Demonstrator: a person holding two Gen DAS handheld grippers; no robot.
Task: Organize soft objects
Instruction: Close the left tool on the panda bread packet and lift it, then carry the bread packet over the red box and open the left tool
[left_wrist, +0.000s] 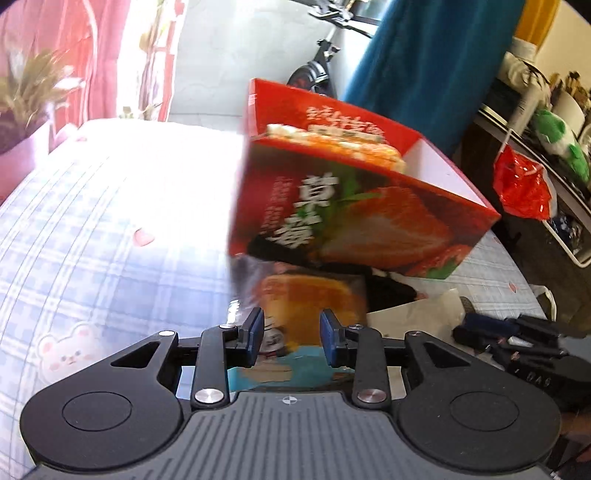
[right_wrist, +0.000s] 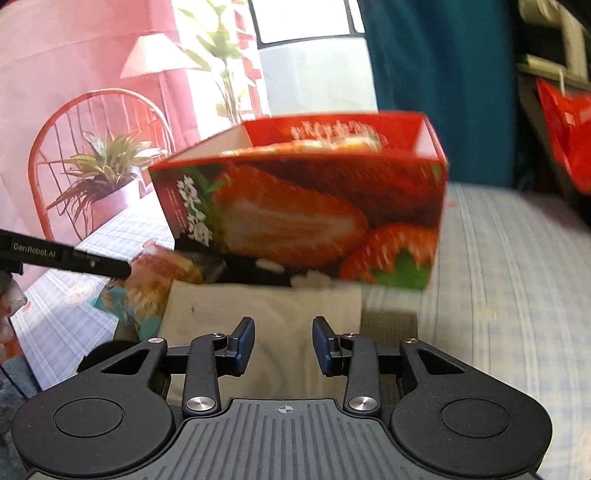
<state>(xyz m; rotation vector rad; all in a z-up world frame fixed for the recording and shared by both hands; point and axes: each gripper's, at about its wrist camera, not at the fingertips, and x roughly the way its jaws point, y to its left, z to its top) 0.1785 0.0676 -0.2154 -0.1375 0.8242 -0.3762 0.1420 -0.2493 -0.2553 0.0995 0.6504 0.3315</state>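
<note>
- Just ahead of our left gripper (left_wrist: 291, 339), a snack packet (left_wrist: 306, 295) with an orange cake picture lies on the bed (left_wrist: 110, 206); its near end runs in between the jaws, which stand partly apart, and we see no pad pressing on it.
- Beyond the packet stands the red strawberry box (left_wrist: 354, 206), open at the top, with another packet (left_wrist: 332, 142) already inside; the box is directly ahead of the left jaws and slightly right.
- From the right wrist view, our right gripper (right_wrist: 283, 345) has its jaws partly apart over a beige cloth (right_wrist: 266, 321) and holds nothing; the box (right_wrist: 299, 206) sits straight beyond, long side across the view.
- In that view the snack packet (right_wrist: 147, 288) lies to the left of the cloth, by the box's near left corner, with the left gripper's black arm (right_wrist: 66, 258) reaching in over it.
- We judge the packet's long axis to run near-to-far, roughly in line with the left jaws, so the left hand is much the nearer one for it.
- Our reading of the step: the packet has still to go into the box, so the move we expect is a closing of the left jaws on its near end, then a lift up and away over the box's near wall.
- Blur on the box in both views makes the exact gap between packet and box hard to tell.
</note>
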